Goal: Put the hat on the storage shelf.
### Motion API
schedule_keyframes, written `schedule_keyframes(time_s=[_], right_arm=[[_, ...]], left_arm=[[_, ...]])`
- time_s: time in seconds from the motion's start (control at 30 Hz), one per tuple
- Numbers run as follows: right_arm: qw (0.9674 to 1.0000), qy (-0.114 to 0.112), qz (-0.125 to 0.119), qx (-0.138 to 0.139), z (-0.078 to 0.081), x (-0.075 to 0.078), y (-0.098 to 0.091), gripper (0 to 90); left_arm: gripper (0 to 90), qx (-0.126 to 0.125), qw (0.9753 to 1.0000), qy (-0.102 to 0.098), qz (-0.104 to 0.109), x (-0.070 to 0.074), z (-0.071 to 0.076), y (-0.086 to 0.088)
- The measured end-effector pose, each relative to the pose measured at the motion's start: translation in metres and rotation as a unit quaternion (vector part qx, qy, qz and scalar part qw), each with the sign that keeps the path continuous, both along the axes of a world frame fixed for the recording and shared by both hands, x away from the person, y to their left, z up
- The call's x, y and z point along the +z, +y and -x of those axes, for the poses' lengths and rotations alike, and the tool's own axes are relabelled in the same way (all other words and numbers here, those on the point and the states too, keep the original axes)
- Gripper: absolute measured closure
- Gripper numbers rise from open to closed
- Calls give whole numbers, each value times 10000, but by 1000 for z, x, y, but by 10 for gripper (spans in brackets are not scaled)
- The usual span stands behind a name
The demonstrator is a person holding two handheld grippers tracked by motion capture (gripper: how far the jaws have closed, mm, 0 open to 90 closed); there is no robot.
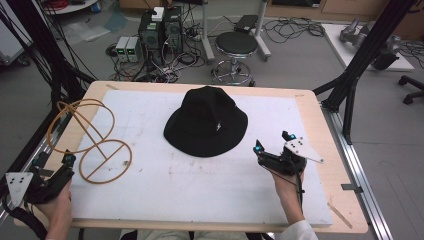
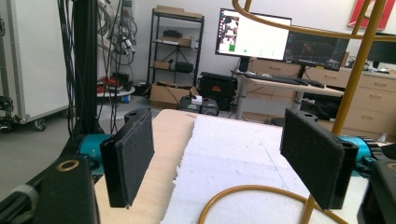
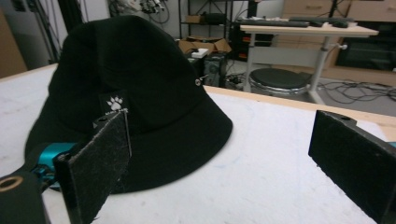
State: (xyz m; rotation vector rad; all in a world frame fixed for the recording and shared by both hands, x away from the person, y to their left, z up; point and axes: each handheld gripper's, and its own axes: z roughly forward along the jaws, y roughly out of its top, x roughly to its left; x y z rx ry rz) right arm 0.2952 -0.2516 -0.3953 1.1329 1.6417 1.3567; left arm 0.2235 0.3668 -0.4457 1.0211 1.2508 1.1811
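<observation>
Facing black hat (image 1: 206,122), right hand-held gripper (image 1: 274,141) gapes.

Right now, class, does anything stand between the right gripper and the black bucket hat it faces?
Nothing visible does. The right gripper sits just off the brim of the black bucket hat, jaws open, with bare white mat between them. The gold wire hat stand is far off, by the left gripper.

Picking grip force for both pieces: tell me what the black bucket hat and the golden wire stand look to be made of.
Black bucket hat: likely woven cotton-type cloth, matte, with soft slumping brim, sewn label and metal eyelet. Golden wire stand: probably bent metal rod, smooth glossy coating with highlights along the loops.
</observation>
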Motion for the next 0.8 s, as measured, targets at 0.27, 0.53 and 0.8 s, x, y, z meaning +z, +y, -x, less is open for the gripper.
schedule_keyframes(time_s=[0.27,0.53,0.8], right_arm=[[9994,111,-205,237,-22,8,16,48],[9994,115,-243,196,-49,15,33,49],[9992,235,-274,178,-66,14,42,49]], left_arm=[[260,-25,10000,-35,42,0,-1,0],[260,-56,10000,-21,30,0,-3,-1],[260,-61,10000,-16,42,0,-4,-1]])
